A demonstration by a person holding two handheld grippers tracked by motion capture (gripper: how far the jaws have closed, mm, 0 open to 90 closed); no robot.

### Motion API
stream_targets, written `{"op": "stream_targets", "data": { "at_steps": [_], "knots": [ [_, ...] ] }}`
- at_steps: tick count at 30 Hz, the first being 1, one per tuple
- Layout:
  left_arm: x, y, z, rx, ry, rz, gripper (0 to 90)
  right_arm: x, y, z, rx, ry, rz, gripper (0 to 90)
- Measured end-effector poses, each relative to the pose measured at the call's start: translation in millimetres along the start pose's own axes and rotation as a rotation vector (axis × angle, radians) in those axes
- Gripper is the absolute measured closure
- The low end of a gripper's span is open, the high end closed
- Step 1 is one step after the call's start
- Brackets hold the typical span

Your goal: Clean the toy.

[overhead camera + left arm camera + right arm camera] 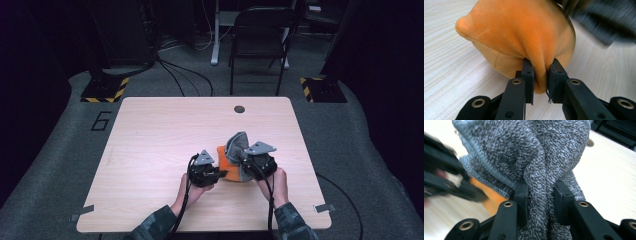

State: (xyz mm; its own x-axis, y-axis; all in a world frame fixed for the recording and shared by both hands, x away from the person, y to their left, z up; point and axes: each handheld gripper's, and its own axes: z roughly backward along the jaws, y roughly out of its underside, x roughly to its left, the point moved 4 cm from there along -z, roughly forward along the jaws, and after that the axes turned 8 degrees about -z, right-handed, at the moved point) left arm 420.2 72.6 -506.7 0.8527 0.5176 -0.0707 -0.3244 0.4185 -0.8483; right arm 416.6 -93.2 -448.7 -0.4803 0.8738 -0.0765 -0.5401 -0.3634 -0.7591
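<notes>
From the high view I see both tools side by side near the front of the desk (150, 130), with an orange plush piece (227, 167) low between them and a grey knitted cloth (239, 144) rising above it. My left tool (220, 173) meets the orange piece from its left; my right tool (246, 162) sits under the grey cloth. The left gripper view adds what that misses: the left tool (541, 77) is clenched on a pinched fold of the orange plush piece (519, 35), which rests on the desk. The right gripper view shows the right tool (540, 202) grasping a bunched fold of the grey knitted cloth (531, 152). That cloth stands roughly upright, its ribbed edge uppermost.
</notes>
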Motion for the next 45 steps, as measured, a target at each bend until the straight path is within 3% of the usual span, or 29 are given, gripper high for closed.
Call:
{"op": "stream_targets", "data": {
  "at_steps": [3,5,9,15,20,27,30,31,35,37,39,40,42,45],
  "knots": [
    [0.2,0.3,-0.2,-0.001,-0.002,-0.003,77.4,-9.2,3.7,-5.3,0.010,-0.007,-0.018,67.2],
    [0.7,0.3,-0.2,-0.003,-0.003,0.001,77.4,-17.5,6.4,-5.9,0.025,0.039,-0.025,67.2],
    [0.5,-0.1,-0.6,0.000,-0.001,-0.008,77.3,-36.6,16.9,-13.1,0.053,0.055,-0.076,67.4],
    [0.4,-0.2,-1.1,0.000,-0.001,-0.009,77.3,-52.3,29.7,-23.8,0.090,0.092,-0.115,67.7],
    [0.9,0.1,-1.0,0.000,-0.002,-0.011,77.3,-60.7,42.5,-36.4,0.145,0.130,-0.121,68.1],
    [2.2,0.7,-0.7,0.000,0.000,-0.007,77.2,-65.8,57.2,-52.5,0.226,0.130,-0.114,68.0],
    [2.5,0.7,-0.1,0.000,-0.003,-0.003,77.2,-68.2,52.9,-47.0,0.214,0.148,-0.116,68.2],
    [3.0,0.7,0.2,0.001,-0.001,-0.003,77.1,-68.3,48.5,-40.6,0.200,0.149,-0.119,68.3],
    [3.2,0.7,-0.1,-0.002,-0.001,-0.004,77.1,-62.0,19.5,-5.0,0.049,0.134,-0.127,68.6],
    [3.5,0.9,-0.2,-0.003,-0.003,-0.002,77.0,-51.5,7.2,7.1,-0.013,0.111,-0.095,68.7],
    [3.6,1.0,-0.3,-0.003,-0.002,0.001,77.0,-38.0,3.8,5.6,-0.018,0.066,-0.081,68.7],
    [3.8,1.2,-0.5,0.002,-0.003,-0.002,76.9,-31.8,5.8,0.0,0.009,0.046,-0.062,69.0],
    [4.4,2.8,-1.5,0.009,0.001,-0.002,76.3,-24.7,13.9,-15.2,0.054,0.066,-0.041,69.7],
    [6.2,3.8,-2.7,0.005,0.005,-0.002,75.3,-26.1,19.9,-25.9,0.057,0.056,-0.049,70.4]
  ]
}}
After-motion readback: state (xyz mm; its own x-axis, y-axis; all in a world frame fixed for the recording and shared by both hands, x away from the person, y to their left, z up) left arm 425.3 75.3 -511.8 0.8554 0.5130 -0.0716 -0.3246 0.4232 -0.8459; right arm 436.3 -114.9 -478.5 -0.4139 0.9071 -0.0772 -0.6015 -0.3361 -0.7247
